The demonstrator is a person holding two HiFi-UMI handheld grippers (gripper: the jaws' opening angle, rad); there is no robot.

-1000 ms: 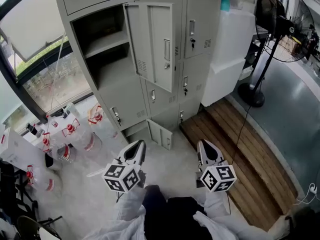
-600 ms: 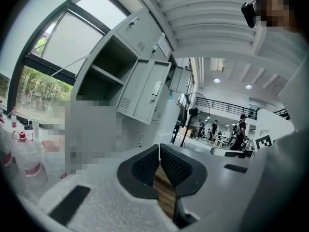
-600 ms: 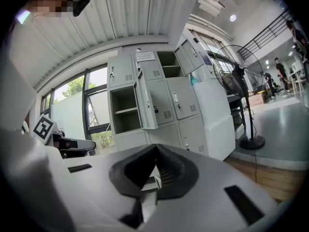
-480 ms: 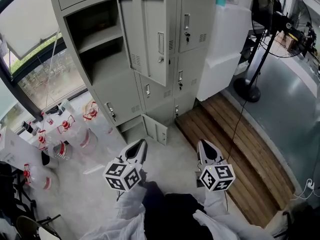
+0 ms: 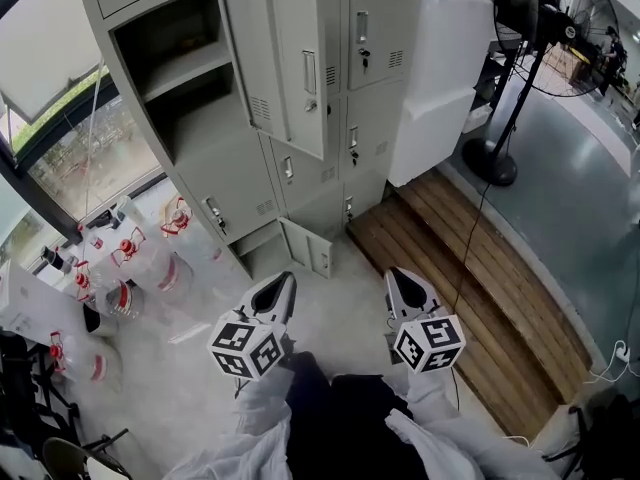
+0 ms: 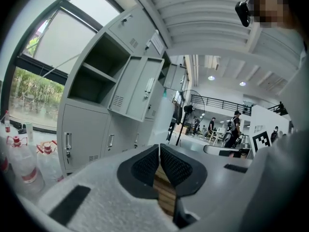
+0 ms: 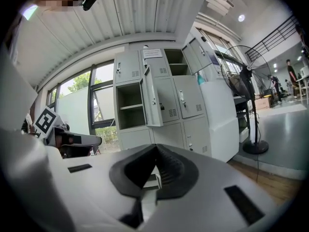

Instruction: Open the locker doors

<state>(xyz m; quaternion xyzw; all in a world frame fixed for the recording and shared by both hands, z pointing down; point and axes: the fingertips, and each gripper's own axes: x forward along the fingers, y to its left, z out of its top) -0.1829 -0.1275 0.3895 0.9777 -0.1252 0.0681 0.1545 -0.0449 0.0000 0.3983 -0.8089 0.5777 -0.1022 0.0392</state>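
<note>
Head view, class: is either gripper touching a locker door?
No, the left gripper and right gripper both sit over the floor, clear of the lockers.

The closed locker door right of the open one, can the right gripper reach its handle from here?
Probably not yet: the shut right gripper hangs well short of that door. Only bare floor lies between, so stepping closer should do.

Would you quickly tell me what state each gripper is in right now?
Left gripper: closed, holding nothing.
Right gripper: closed, holding nothing.
</note>
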